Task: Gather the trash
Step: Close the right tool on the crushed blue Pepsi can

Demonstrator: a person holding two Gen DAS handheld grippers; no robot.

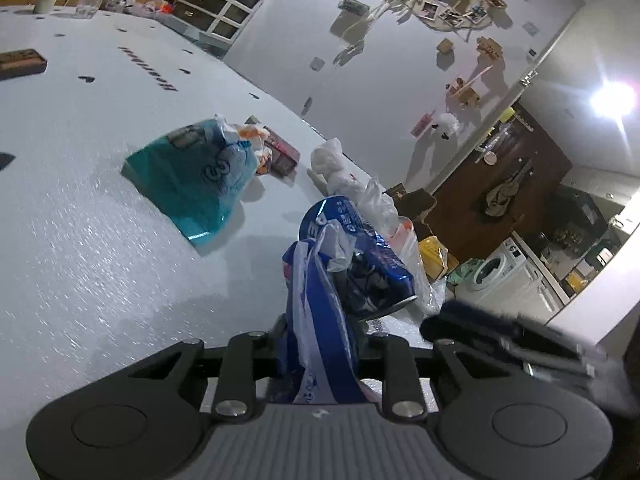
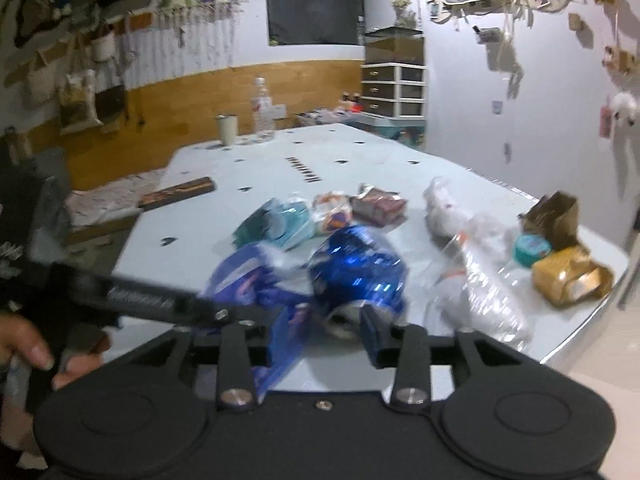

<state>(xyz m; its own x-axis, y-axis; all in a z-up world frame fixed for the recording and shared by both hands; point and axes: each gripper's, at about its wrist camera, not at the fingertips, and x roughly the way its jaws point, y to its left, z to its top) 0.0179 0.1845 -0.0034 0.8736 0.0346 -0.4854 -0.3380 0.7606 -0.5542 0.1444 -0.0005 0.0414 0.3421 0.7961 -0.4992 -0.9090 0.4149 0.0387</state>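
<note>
Left wrist view: my left gripper (image 1: 320, 320) is clamped on a blue-and-white plastic bag (image 1: 316, 320); the fingertips are buried in its folds and cannot be seen.
Right wrist view: my right gripper (image 2: 316, 316) shows one dark finger (image 2: 372, 336) clearly, the other is lost behind blue film — I cannot tell whether it is apart or closed on anything.
Blur: the blue foil wrapper (image 2: 356, 272) and the bag (image 2: 248, 276) beside it are smeared by motion in the right view, so where they touch is unclear.
Foil wrapper, left view: it (image 1: 360, 248) lies just past my left claw, crumpled, with white print too distorted to read.
Teal packet (image 1: 196, 180): flat on the white table (image 1: 80, 240), well ahead; a looping logo shows, but I cannot read it.
Table writing: a dark printed word (image 1: 148, 68) runs sideways — illegible.
Other trash: a clear plastic bag (image 2: 480, 280), a brown paper bag (image 2: 556, 216), a yellow wrapper (image 2: 568, 280) and a reddish carton (image 2: 380, 204) sit on the table's right half.
Cut off: my left hand (image 2: 28, 344) shows only at the frame edge.
</note>
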